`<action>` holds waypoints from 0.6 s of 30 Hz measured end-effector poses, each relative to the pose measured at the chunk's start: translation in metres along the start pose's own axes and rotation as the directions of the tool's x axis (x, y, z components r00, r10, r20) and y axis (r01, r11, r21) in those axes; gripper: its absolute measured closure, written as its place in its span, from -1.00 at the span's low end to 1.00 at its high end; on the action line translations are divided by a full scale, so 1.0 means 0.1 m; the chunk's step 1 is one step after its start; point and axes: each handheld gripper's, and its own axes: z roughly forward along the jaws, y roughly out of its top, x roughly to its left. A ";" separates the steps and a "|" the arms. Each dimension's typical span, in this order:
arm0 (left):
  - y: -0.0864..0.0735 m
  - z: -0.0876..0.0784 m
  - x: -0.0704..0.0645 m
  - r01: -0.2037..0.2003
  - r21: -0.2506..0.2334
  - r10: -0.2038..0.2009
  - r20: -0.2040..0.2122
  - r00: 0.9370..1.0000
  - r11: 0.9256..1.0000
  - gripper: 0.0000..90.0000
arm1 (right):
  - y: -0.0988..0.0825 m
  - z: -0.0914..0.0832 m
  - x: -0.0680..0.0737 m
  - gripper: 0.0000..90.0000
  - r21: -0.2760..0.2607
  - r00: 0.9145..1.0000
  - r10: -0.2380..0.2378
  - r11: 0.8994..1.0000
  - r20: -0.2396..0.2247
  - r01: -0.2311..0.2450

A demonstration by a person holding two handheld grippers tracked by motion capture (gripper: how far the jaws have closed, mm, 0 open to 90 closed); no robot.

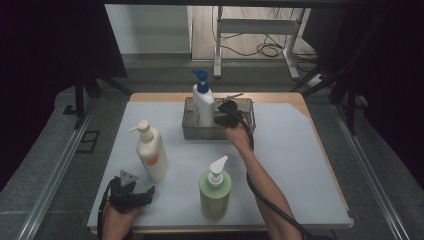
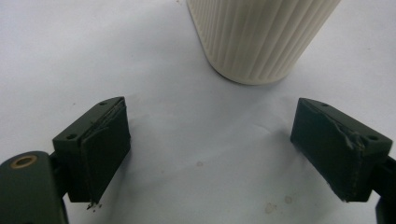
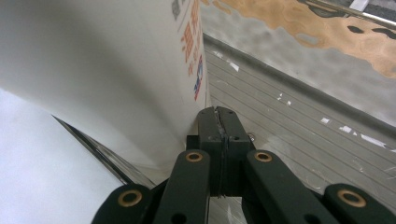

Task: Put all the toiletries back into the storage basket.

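At the bench's near left, the left gripper [image 1: 131, 192] rests with jaws wide apart and empty beside the cream pump bottle [image 1: 151, 152]. The green pump bottle [image 1: 215, 189] also waits outside. 1 of 3, the white bottle [image 1: 203, 102], stands in the tray [image 1: 192, 131]; the right gripper [image 1: 223, 113], jaws pressed together on nothing, sits against it.

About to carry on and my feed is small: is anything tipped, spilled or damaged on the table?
Nothing is tipped or spilled: the blue-pump bottle stands upright in the metal basket, the cream bottle and green bottle upright on the table. One oddity: the left gripper pads look frayed at their edges.
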 end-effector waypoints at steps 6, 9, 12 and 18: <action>0.00 0.00 0.00 0.000 0.000 0.000 0.000 1.000 1.000 -0.74 | 0.00 0.01 0.00 1.00 0.007 1.000 0.007 1.000 -0.005 -0.007; 0.00 0.00 0.00 0.000 0.000 0.000 0.000 1.000 1.000 -0.74 | 0.00 0.02 0.00 0.99 0.007 1.000 0.006 1.000 -0.007 -0.006; 0.00 0.00 0.00 0.000 0.000 0.000 0.000 1.000 1.000 -0.74 | -0.01 0.04 0.01 0.99 0.010 1.000 0.001 1.000 -0.009 -0.001; 0.00 0.00 0.00 0.000 0.000 0.000 0.000 1.000 1.000 -0.74 | 0.00 0.07 0.05 0.99 0.012 1.000 0.006 1.000 -0.020 -0.006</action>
